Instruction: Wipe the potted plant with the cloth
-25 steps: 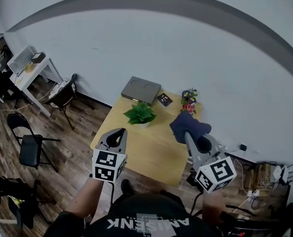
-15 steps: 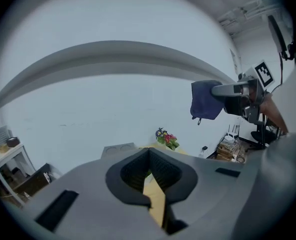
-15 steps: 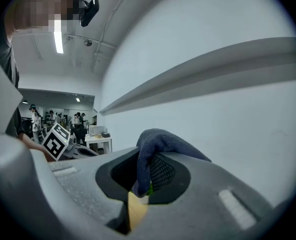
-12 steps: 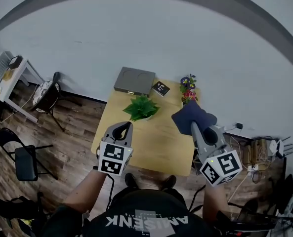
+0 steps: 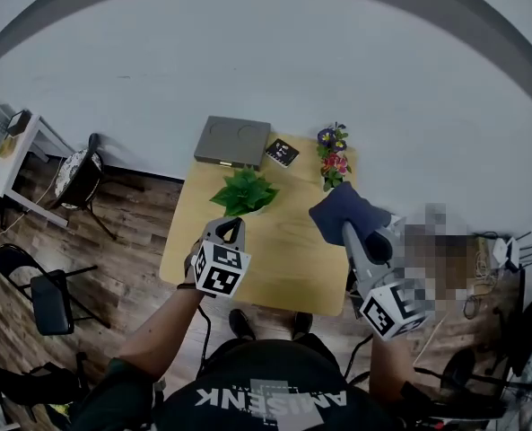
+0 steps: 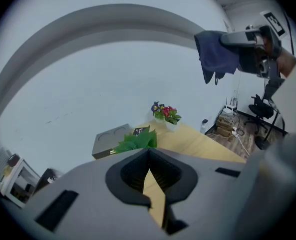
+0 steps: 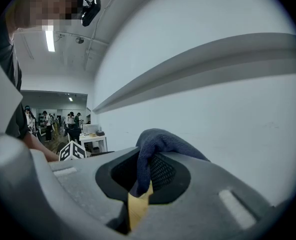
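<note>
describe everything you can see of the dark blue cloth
The cloth is dark navy, soft and knitted-looking, bunched into a loose wad. It is pinched between the shut jaws of the right hand-held gripper and bulges over their tips, with loose corners hanging below. It is held in the air over the right edge of the wooden table, touching nothing but the gripper. The leafy potted plant sits to its left, apart from it.

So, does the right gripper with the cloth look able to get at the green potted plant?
Probably yes. The right gripper holds the cloth right of the green potted plant, with only bare table between them; the left gripper sits at its near side.
</note>
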`<state>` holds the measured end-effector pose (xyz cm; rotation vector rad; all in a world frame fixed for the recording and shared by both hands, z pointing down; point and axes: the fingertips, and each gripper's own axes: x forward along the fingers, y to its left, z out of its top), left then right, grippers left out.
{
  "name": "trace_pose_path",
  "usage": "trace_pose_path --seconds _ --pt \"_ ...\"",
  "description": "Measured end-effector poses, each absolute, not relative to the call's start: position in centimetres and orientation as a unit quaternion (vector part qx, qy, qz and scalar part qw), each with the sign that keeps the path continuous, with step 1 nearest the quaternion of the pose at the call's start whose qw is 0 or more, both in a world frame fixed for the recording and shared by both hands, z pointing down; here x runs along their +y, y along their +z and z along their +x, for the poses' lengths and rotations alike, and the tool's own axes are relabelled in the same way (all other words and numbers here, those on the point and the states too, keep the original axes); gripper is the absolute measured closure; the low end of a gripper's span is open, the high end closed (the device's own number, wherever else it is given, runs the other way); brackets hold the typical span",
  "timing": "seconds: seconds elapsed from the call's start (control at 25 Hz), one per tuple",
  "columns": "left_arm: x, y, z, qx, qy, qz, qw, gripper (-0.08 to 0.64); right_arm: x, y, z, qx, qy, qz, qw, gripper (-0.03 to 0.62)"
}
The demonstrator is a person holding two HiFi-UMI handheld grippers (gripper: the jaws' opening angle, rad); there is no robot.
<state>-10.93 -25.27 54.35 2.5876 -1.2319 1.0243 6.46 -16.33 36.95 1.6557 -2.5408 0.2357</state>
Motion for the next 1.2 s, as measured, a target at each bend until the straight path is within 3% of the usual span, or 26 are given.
trace_pose_path --seconds 0.4,0.48,0.52,0.76,1.0,1.2 --pt "-27.7 60.9 -7.5 -0.374 0.413 0.83 0.038 0.557 -18.0 40.4 9.3 -0.843 0.107 0.523 0.063 0.565" --pt "-28.1 62.4 -6.8 -0.358 0.435 0.826 0.022 0.456 -18.1 41.0 9.8 -0.843 0.11 0.522 0.068 0.565" --pt "-28.3 63.1 -6.4 -0.352 0.443 0.825 0.016 0.449 -18.1 41.3 10.1 -0.842 0.113 0.523 0.069 0.565" --pt "-29.9 65.4 -5.7 -0.344 0.488 0.801 -0.032 0.449 -18.1 42.6 11.5 -0.836 0.13 0.528 0.072 0.565" --pt "-30.8 67.3 -5.7 -0.337 0.517 0.787 0.011 0.449 -17.7 43.8 12.8 -0.831 0.136 0.532 0.087 0.565" --pt "-31.6 68.0 -5.9 -0.33 0.537 0.777 -0.003 0.449 -17.9 44.5 13.2 -0.829 0.147 0.534 0.078 0.565"
